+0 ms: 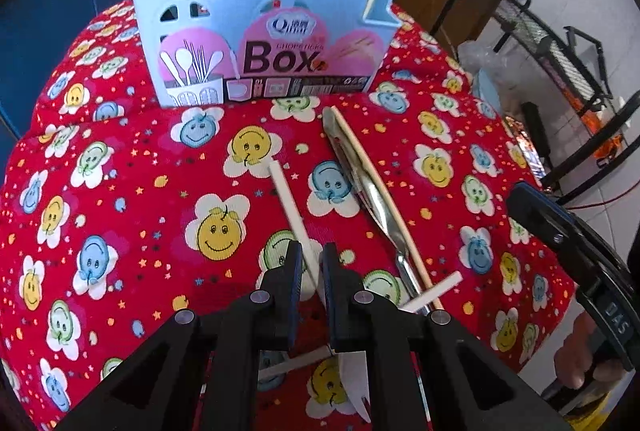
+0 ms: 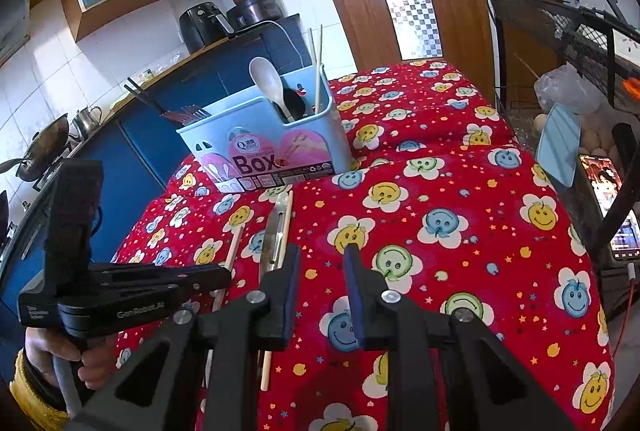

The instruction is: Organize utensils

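While the left claw point(image 1: 311, 265) pinches a white utensil handle point(image 1: 289, 199), the right claw point(image 2: 322, 263) gapes empty.
Ahead stands the blue utensil box point(image 1: 260, 43); right of the left claw lie a metal knife point(image 1: 362, 179) and chopstick point(image 1: 376, 177); the red-clothed surface point(image 2: 460, 215) falls away rightward.

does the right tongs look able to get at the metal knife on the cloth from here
Probably yes. The right tongs stand open and empty, and the metal knife lies just ahead to their left, uncovered, though a wooden chopstick rests against it.
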### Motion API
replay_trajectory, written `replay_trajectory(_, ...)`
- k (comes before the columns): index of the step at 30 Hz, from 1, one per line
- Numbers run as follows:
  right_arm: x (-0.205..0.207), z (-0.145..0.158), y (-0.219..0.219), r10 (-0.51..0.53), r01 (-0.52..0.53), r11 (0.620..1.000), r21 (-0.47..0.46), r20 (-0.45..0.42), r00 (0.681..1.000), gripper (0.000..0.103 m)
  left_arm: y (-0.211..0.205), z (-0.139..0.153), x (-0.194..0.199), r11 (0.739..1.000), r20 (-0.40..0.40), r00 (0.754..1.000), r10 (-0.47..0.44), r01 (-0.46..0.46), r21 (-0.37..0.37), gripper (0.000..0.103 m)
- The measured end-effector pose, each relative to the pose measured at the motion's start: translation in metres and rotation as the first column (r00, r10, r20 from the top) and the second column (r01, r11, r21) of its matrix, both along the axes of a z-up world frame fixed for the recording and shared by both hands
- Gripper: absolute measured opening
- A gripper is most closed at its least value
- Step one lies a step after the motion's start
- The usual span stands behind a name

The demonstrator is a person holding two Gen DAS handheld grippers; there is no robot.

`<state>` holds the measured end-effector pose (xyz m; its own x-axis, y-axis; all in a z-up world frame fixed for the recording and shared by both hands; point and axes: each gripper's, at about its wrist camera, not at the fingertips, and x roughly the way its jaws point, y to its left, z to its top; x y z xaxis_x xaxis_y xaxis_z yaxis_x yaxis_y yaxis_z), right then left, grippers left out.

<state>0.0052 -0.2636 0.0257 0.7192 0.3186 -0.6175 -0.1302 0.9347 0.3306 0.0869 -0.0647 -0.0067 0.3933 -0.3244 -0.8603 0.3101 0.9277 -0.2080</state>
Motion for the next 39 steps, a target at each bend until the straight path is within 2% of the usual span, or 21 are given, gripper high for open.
replay_trajectory(7,0.002,-0.002,0.0,0.002,-0.002,1.0,0.006,-0.003,1.0,0.024,-0.001,-0.002,0.009,0.999,-0.009,1.0,0.025,-0.025,-0.022,0.009)
replay_trajectory(12,0.002,-0.003,0.0,0.002,-0.002,1.0,0.005,-0.004,1.0,0.024,0.004,-0.002,0.015,0.991,-0.007,0.999,0.052,-0.052,-0.125,0.006)
replay_trajectory(16,0.003,-0.003,0.0,0.001,-0.001,1.0,0.002,-0.004,1.0,0.024,0.011,0.013,0.013,0.987,0.075,0.993,0.088,-0.076,-0.144,0.006)
replay_trajectory(20,0.004,-0.003,0.002,0.007,-0.007,1.0,0.001,-0.006,1.0,0.024,0.022,0.034,0.009,0.987,0.192,0.973,0.131,-0.11,-0.115,0.006)
replay_trajectory(26,0.006,0.0,0.01,0.027,-0.027,1.0,-0.008,-0.01,1.0,0.024,0.051,0.051,0.009,0.976,0.288,0.933,0.215,-0.195,-0.097,0.006)
replay_trajectory(29,0.005,0.002,0.016,0.039,-0.039,0.999,-0.014,-0.009,0.999,0.024,0.067,0.054,0.007,0.968,0.304,0.919,0.249,-0.231,-0.094,0.006)
replay_trajectory(39,0.007,0.005,0.048,0.101,-0.102,0.995,-0.014,-0.053,0.993,0.024,0.118,0.057,-0.008,0.951,0.313,0.898,0.31,-0.289,-0.112,0.006)
